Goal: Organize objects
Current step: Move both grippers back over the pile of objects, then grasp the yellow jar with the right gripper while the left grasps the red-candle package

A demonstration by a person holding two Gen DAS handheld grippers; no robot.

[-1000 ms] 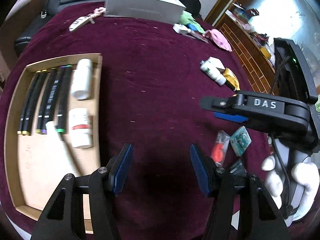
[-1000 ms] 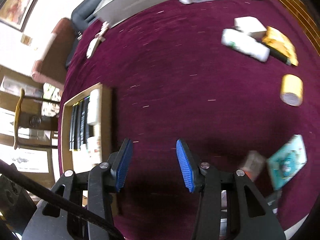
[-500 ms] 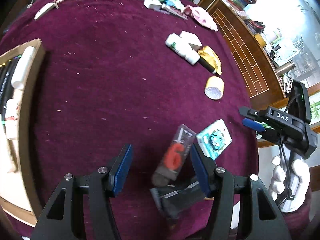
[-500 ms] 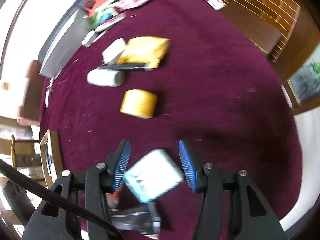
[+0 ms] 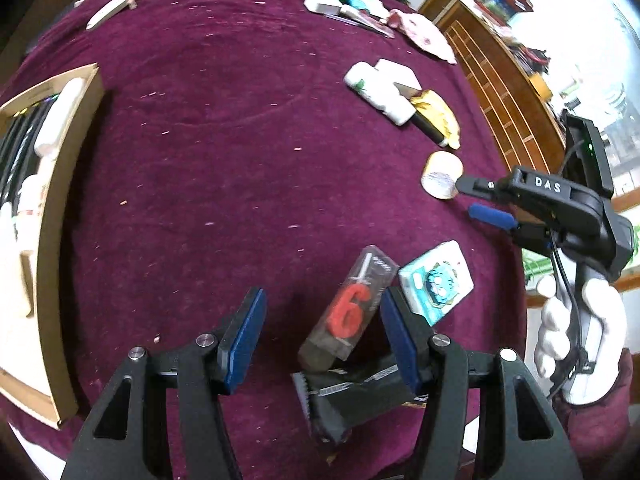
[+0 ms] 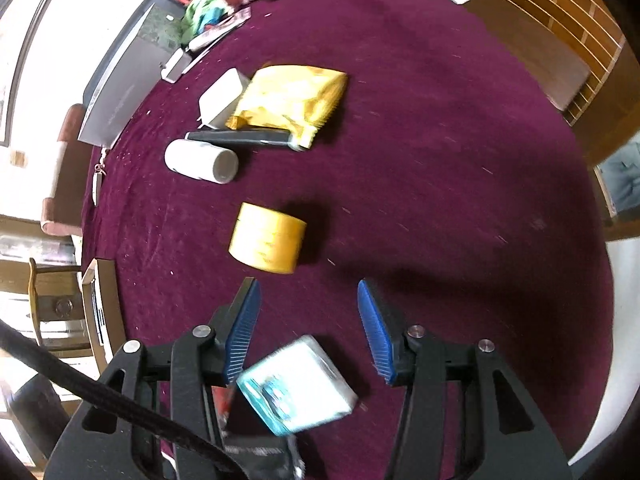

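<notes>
A maroon-clothed tabletop (image 5: 240, 152) beside wood-panelled walls carries one yellow tape roll (image 6: 267, 239), one "6" candle pack (image 5: 349, 312), with left claw (image 5: 322, 338) and right claw (image 6: 309, 326) both wide, holding nothing.

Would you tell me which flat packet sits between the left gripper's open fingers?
The clear packet with the red 6 candle; the teal-printed white packet lies outside the right finger, and the black pouch lies nearer the camera.

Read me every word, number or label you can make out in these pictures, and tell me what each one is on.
"DAS": white letters on the right gripper, seen from the left wrist view.
"6": a big red numeral inside the clear candle pack.
Teal card pack: print too small to read.
Black pouch: label blurred.
Grey box: faint print, unreadable.
</notes>
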